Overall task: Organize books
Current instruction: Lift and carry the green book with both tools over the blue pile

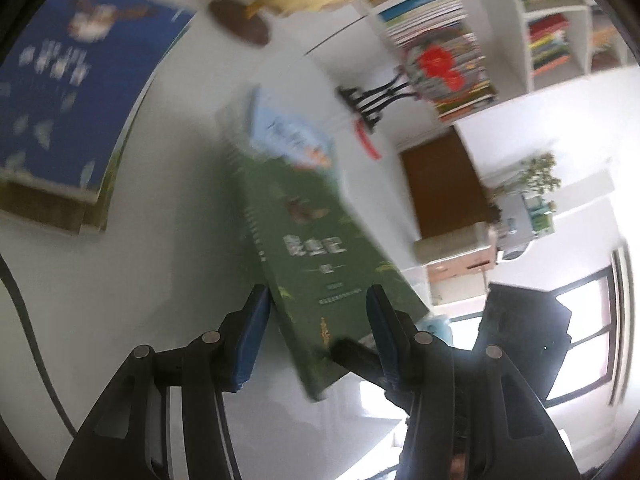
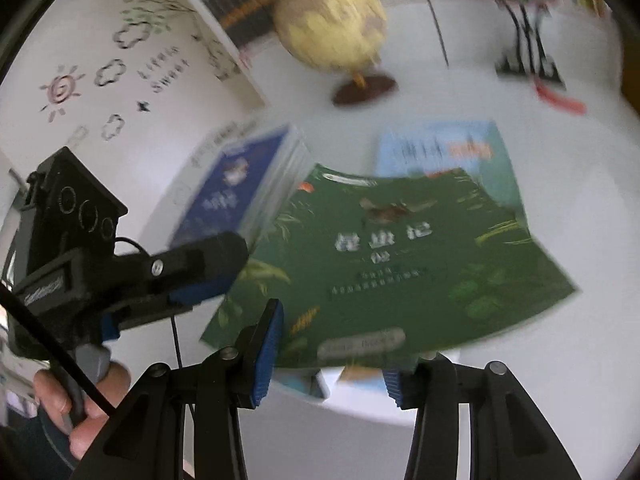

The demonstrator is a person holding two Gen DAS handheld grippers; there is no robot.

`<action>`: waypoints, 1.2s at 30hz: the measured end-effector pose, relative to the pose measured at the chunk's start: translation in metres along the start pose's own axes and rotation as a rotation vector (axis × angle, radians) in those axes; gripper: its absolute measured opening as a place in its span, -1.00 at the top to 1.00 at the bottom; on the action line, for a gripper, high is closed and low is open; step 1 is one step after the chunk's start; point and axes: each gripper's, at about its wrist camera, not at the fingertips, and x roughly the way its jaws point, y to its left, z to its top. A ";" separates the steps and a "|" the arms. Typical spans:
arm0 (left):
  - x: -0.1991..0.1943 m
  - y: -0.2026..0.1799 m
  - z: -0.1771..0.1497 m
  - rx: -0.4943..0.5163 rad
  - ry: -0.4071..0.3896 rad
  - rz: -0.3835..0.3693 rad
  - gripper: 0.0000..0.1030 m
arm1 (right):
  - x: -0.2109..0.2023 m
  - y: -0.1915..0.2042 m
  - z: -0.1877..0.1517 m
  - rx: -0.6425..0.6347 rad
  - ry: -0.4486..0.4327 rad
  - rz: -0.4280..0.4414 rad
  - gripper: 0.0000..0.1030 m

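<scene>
Books in view on the white tabletop (image 2: 520, 92): three distinct covers. Item one, green book (image 2: 400, 256), lifted and tilted above the tabletop, near its front edge in the right wrist view. Item two, light-blue book (image 2: 436, 148), lying flat just behind and partly under the green one. Item three, blue book (image 2: 228, 184), topmost of a thick stack toward the left edge; how many volumes lie beneath cannot be counted through the blur. Left claw (image 1: 316, 336): fingers apart with the green book's near end between them; whether the pads actually pinch it cannot be told. Right claw (image 2: 332, 352): fingers wide apart, the book's near edge over the gap, contact unclear. Progress, as judged: early to midway; one stack formed, two books remain loose. Also present: one globe (image 2: 332, 28), one decorated fan on stand (image 1: 444, 64).
</scene>
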 end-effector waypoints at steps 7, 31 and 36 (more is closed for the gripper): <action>0.024 0.032 0.000 -0.053 0.064 0.024 0.10 | -0.009 -0.060 -0.039 0.162 0.095 -0.031 -0.05; 0.040 0.030 -0.011 -0.140 0.099 -0.066 0.10 | 0.005 -0.106 -0.028 0.322 -0.075 -0.049 0.33; 0.046 0.009 -0.021 -0.104 0.080 -0.083 0.18 | 0.010 -0.098 -0.030 0.304 -0.072 -0.041 0.36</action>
